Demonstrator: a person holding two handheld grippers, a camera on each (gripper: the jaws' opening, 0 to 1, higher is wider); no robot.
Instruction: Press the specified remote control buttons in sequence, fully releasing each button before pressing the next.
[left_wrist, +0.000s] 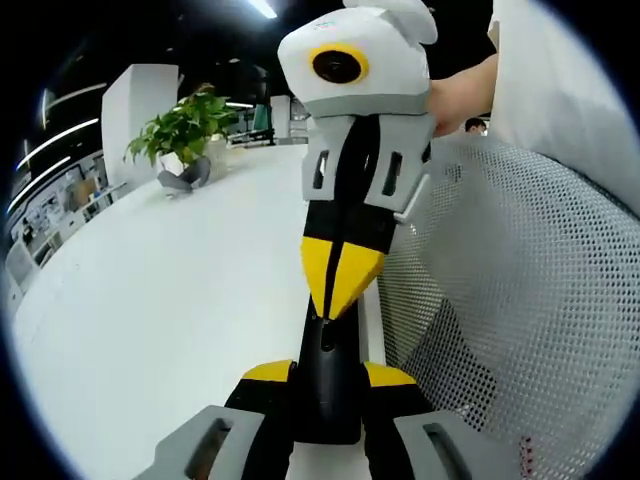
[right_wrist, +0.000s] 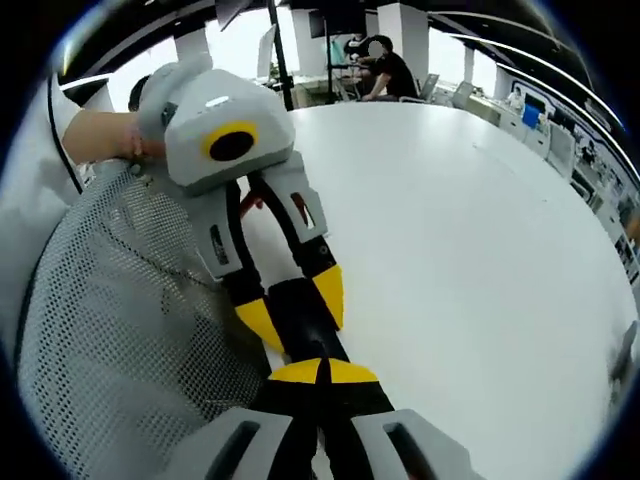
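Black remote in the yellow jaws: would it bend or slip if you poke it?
Probably stiff: the slim black remote runs straight out past the left gripper, with no sag. Likely light, since the jaws clamp only its sides. It might slide or tilt when the right gripper pokes it, as its dark sides look smooth.

A: What is the dark object low in the centre of the left gripper view?
B: The remote control (left_wrist: 327, 385), a slim black bar lying lengthwise, clamped between yellow-tipped jaws.
A: And in the right gripper view?
B: The remote control (right_wrist: 305, 315), lower centre, tilted, similarly clamped.
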